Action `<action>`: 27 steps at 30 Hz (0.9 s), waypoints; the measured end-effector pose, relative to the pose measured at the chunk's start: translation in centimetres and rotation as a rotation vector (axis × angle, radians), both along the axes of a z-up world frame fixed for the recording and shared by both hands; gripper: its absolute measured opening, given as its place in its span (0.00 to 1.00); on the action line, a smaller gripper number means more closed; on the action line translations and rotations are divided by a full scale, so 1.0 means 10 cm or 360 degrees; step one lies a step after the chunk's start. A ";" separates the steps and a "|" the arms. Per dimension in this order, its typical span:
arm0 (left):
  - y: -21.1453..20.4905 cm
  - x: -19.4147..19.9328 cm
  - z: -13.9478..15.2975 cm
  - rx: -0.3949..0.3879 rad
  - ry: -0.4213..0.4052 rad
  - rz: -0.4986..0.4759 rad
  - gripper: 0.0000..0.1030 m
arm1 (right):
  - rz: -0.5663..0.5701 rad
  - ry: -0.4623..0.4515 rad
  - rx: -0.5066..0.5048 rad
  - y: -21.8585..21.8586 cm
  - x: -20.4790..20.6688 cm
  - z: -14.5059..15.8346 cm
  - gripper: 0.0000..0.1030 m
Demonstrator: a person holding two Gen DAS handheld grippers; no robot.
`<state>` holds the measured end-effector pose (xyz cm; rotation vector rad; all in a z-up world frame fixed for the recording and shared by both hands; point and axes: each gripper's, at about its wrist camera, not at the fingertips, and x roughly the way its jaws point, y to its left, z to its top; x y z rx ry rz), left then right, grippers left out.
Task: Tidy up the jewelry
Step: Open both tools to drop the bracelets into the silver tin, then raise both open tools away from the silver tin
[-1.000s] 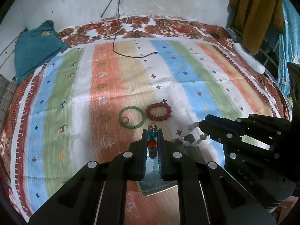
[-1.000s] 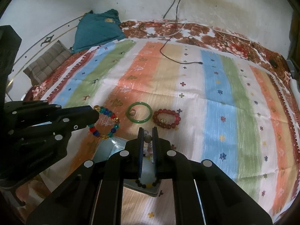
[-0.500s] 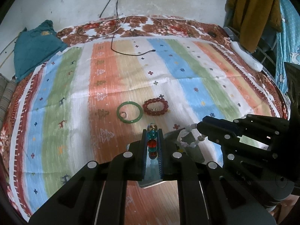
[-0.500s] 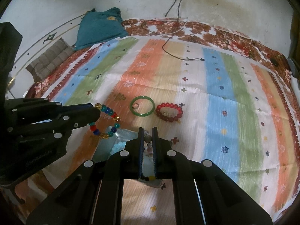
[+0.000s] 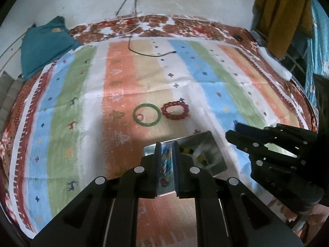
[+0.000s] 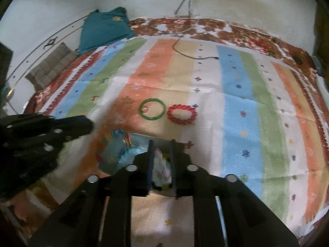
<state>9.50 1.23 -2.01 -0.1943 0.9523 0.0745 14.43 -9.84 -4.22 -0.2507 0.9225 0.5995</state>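
Observation:
A shiny metal tray [image 5: 207, 139] lies on the striped cloth [image 5: 213, 94] right in front of both grippers. My left gripper [image 5: 166, 144] is open a little above the tray, and a blurred multicoloured bead bracelet [image 5: 164, 164] shows between its fingers, dropping into the tray. My right gripper [image 6: 162, 142] is open too, with a blurred white bead bracelet [image 6: 162, 168] below it in the tray [image 6: 135, 142]. A black-and-yellow bead string [image 5: 187, 150] lies in the tray. A green bangle [image 5: 146, 117] and a red bead bracelet [image 5: 175, 112] lie on the cloth beyond.
A black cable [image 5: 152, 54] runs over the far part of the cloth. A teal cushion [image 5: 43, 43] sits at the back left. Clothes [image 5: 281, 14] hang at the back right. A white power strip [image 5: 274, 65] lies by the right edge.
Both grippers have opened and let go of their bead bracelets, which are falling into the tray. Both views have lifted and pulled back slightly.

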 end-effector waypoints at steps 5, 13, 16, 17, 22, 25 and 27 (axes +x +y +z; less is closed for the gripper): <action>0.07 0.00 0.01 -0.0010 0.0001 0.0043 0.21 | -0.0033 0.0021 -0.0018 -0.03 0.04 -0.04 0.28; 0.07 0.04 -0.05 0.0012 0.0031 0.0052 0.36 | -0.0063 0.0043 -0.0032 -0.05 0.09 -0.08 0.37; 0.09 0.05 -0.05 -0.0006 0.0033 0.0059 0.37 | -0.0068 0.0045 -0.0036 -0.06 0.10 -0.08 0.37; 0.10 0.05 -0.06 -0.0008 0.0035 0.0062 0.38 | -0.0069 0.0046 -0.0037 -0.06 0.10 -0.08 0.37; 0.12 0.07 -0.09 -0.0009 0.0053 0.0072 0.41 | -0.0078 0.0053 -0.0037 -0.06 0.12 -0.09 0.41; 0.14 0.10 -0.11 -0.0017 0.0067 0.0083 0.43 | -0.0086 0.0061 -0.0032 -0.07 0.14 -0.10 0.44; 0.15 0.11 -0.13 -0.0016 0.0073 0.0088 0.45 | -0.0093 0.0063 -0.0035 -0.07 0.15 -0.11 0.45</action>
